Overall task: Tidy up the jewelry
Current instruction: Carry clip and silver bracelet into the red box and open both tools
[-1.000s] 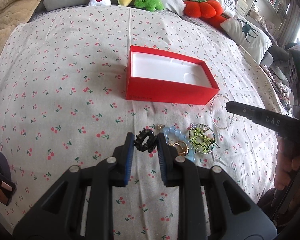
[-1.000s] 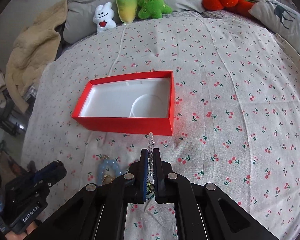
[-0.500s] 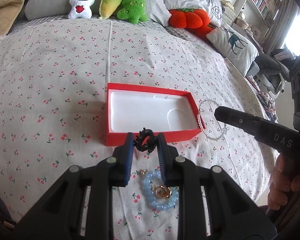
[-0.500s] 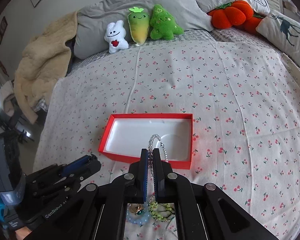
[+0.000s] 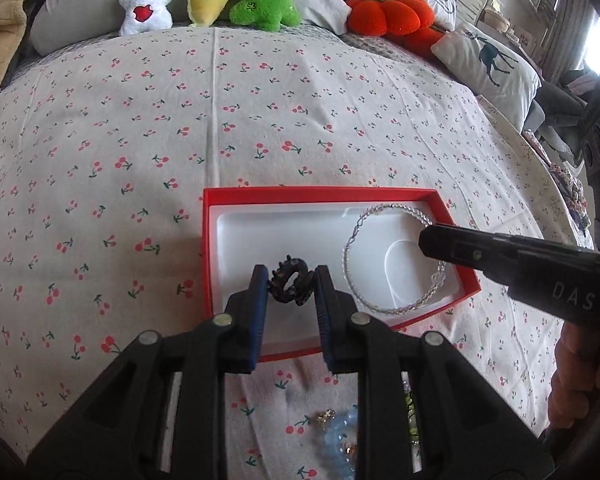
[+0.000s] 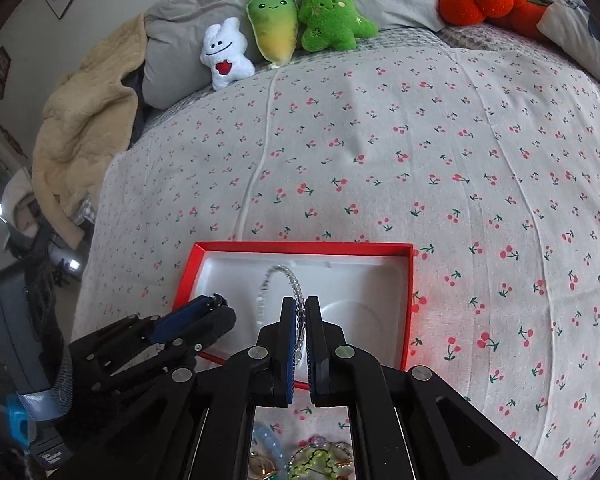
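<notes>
Jewelry is seen in both grippers above the shallow red cardboard box with a white moulded liner (image 5: 458, 276), which rests on the cherry-print bedsheet (image 5: 140, 152). A small black spiky ring-shaped piece (image 5: 291, 286) is clamped between the blue pads of the left gripper (image 5: 291, 292), right at the fingertips; its sides are pressed by both pads, and its opening is turned roughly toward the camera and tilted, so that the hole is seen at a slant. It is held over the near left part of the white liner. A clear beaded bracelet with a thin chain section (image 5: 380, 256) is pinched by the right gripper (image 6: 300, 320), whose fingers are drawn together with only the strand between them. In the right wrist view the bracelet (image 6: 290, 280) is seen to arch up and forward out of the fingertips, then curve down to the left over the liner. In the left wrist view its loop is seen hanging nearly face-on as a tall oval, its long axis running from the far rim of the box toward the near right corner, over the round recess of the liner. Near the camera, on the sheet, a pale blue beaded bracelet (image 5: 340, 432) and a green beaded piece (image 6: 318, 460) are partly hidden by the gripper bodies
</notes>
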`<state>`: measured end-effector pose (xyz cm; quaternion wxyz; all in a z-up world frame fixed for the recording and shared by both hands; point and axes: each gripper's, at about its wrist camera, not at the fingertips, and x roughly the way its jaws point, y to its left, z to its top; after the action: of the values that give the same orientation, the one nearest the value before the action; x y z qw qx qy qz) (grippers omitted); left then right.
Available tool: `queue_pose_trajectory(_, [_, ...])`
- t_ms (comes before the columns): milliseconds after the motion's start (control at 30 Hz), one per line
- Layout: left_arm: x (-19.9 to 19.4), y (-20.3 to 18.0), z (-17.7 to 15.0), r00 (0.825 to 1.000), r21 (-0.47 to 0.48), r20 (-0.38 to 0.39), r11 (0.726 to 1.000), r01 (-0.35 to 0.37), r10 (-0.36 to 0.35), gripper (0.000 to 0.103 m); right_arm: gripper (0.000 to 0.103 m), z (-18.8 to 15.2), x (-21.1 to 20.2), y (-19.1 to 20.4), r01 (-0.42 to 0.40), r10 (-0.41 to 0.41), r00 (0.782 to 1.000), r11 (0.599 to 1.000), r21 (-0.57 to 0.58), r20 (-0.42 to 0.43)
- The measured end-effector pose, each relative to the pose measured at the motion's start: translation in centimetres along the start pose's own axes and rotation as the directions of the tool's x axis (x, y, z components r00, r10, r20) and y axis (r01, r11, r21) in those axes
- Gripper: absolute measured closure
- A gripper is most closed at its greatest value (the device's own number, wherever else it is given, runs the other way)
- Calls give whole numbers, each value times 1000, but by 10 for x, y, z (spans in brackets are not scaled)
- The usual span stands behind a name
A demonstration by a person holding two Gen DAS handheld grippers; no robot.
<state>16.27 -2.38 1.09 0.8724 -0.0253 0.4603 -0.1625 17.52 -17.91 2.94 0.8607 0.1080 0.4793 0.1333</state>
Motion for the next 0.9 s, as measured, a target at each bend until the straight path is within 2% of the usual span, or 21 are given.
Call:
queue_pose_trajectory(133, [4,1,3,1000,1,8,1000,-19,19,78,98,1,5,-14,53,-53,999,999,3,-12])
queue_pose_trajectory(267, [2,0,4,999,8,16,1000,-28,28,78,97,1,2,-19,59,-59,998,998,0,-1])
queue_pose_trajectory(333, [0,-2,5,1000,10,14,1000,-22,21,74,88,2,-3,-17,63,-63,998,998,-6,8])
queue_pose_trajectory(433, [-11,-9,2,999,30,23,998,-47,47,63,88,1,-12,-14,71,-70,997,997,-26,12])
queue_pose_trajectory(567, [-37,-20,-7,996,57,63,996,-66,62,38,86,-7,-30,-14,94,-92,995,994,-49,30])
queue_pose_trajectory(667, [-48,-19,-19,995,32,44,996,-86,84,30,80,-17,-43,-15,99,-98,995,994,-50,34])
queue_pose_trajectory(700, [-50,-18,-23,995,20,27,995,-94,93,28,71,-21,-46,-16,107,-106,994,993,-49,34])
queue_pose_trajectory(733, [-51,-16,-28,995,9,11,995,-101,101,27,50,-25,-49,-17,119,-118,993,992,-50,33])
queue_pose_trajectory(767, [-52,-15,-34,994,0,-6,994,-110,110,26,39,-31,-53,-18,126,-124,992,991,-47,37])
queue_pose_trajectory(800, [-53,-14,-39,993,-8,-22,993,-118,117,25,34,-37,-57,-18,127,-125,991,991,-45,44])
queue_pose_trajectory(900, [-53,-12,-58,988,-31,-84,991,-133,130,25,34,-51,-63,-21,147,-146,989,988,-44,20])
